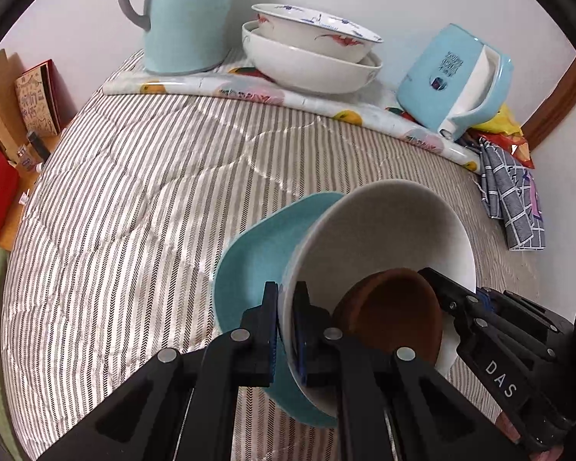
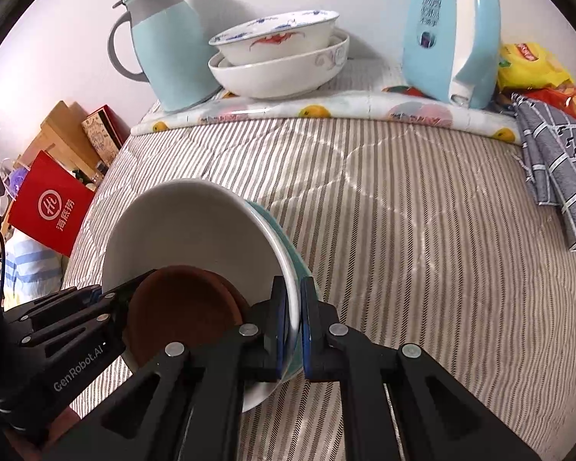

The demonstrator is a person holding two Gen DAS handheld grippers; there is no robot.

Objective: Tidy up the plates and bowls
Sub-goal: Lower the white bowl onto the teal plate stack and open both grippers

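A stack of dishes is held above the striped cloth: a white bowl (image 1: 384,226) nested in a teal plate (image 1: 257,253), with a small brown dish (image 1: 395,315) inside the bowl. My left gripper (image 1: 286,330) is shut on the left rim of the teal plate and white bowl. My right gripper (image 2: 295,326) is shut on the opposite rim of the white bowl (image 2: 188,223) and teal plate (image 2: 284,242); the brown dish (image 2: 180,307) shows there too. The right gripper also shows in the left wrist view (image 1: 449,296). Two stacked white bowls (image 1: 311,50) sit at the back.
A light-blue thermos jug (image 1: 184,15) stands at the back left and a light-blue kettle (image 1: 457,80) at the back right on a fruit-print mat (image 1: 249,92). A grey checked towel (image 1: 510,199) and snack bags (image 2: 530,65) lie at right. Red boxes (image 2: 50,203) stand beyond the left edge.
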